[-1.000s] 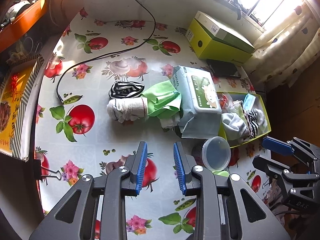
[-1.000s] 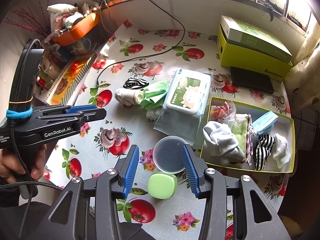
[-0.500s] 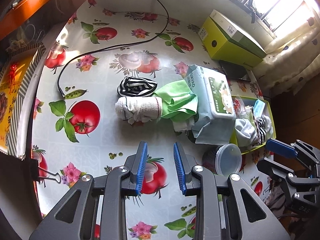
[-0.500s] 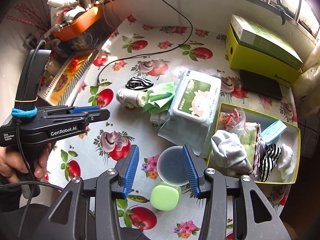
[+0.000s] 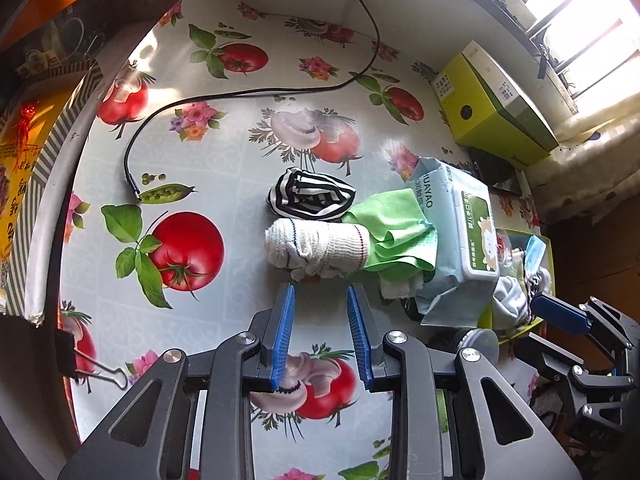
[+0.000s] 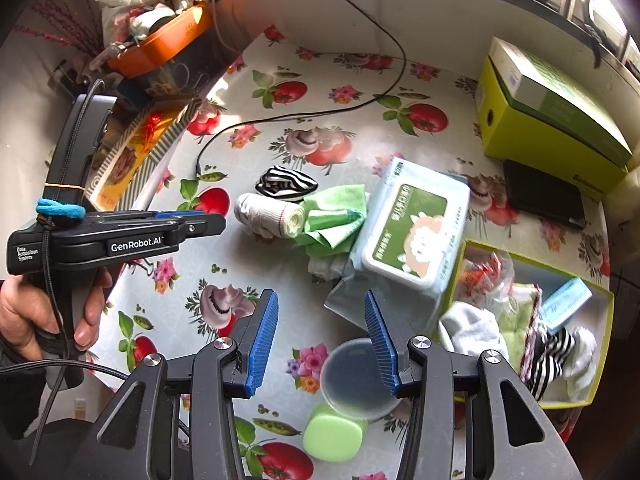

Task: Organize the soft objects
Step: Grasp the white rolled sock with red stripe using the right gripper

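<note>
Left gripper (image 5: 320, 292) hung above tomato-print tablecloth (image 5: 224, 160), blue pads spread, nothing between, tips just short of rolled white sock (image 5: 316, 246). Striped sock (image 5: 312, 194) lay touching roll's far side; green cloth (image 5: 394, 232) wedged between roll and wipes pack (image 5: 460, 232). Right gripper (image 6: 322, 300) likewise spread, empty, near round container lid (image 6: 352, 376). Yellow-green box (image 6: 600, 344) held sorted socks.

White cloth (image 5: 394, 286) perhaps mostly covered
</note>
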